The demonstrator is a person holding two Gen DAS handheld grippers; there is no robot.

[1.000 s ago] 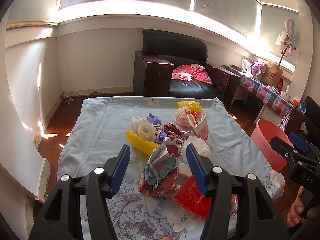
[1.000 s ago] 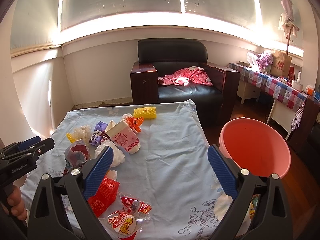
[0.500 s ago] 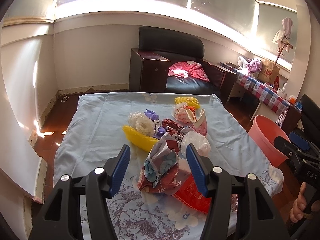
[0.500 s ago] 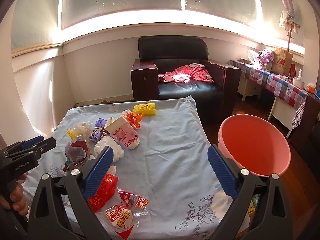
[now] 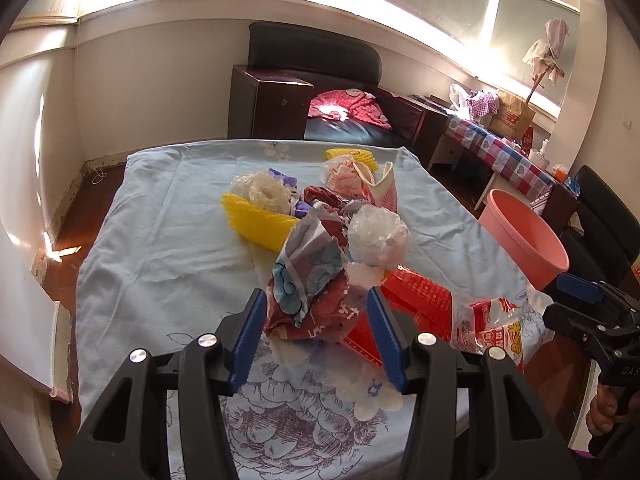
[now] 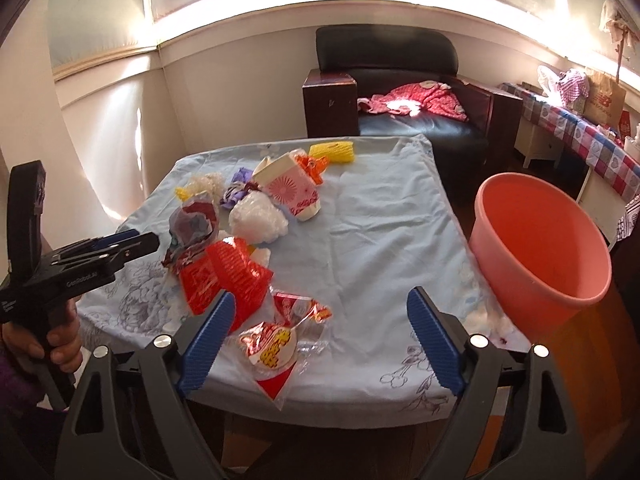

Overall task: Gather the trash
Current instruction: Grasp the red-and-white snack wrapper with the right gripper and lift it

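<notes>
The left claw [image 5: 316, 334] is closing, and a crumpled wrapper [image 5: 310, 280] lies between its fingers, not pinched yet. The right claw [image 6: 318, 338] is spread and also closing above a snack bag [image 6: 276, 346]. The pink bucket [image 6: 540, 240] stands to its right, beside the table [image 6: 380, 232].

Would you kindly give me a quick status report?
Left gripper closing around crumpled wrapper, not gripped. Right gripper closing, empty, above snack packet. Pink bucket unobstructed.

A home living room: black armchair [image 6: 400, 80], cloth-covered table [image 6: 380, 232], checkered sideboard [image 6: 580, 136].
</notes>
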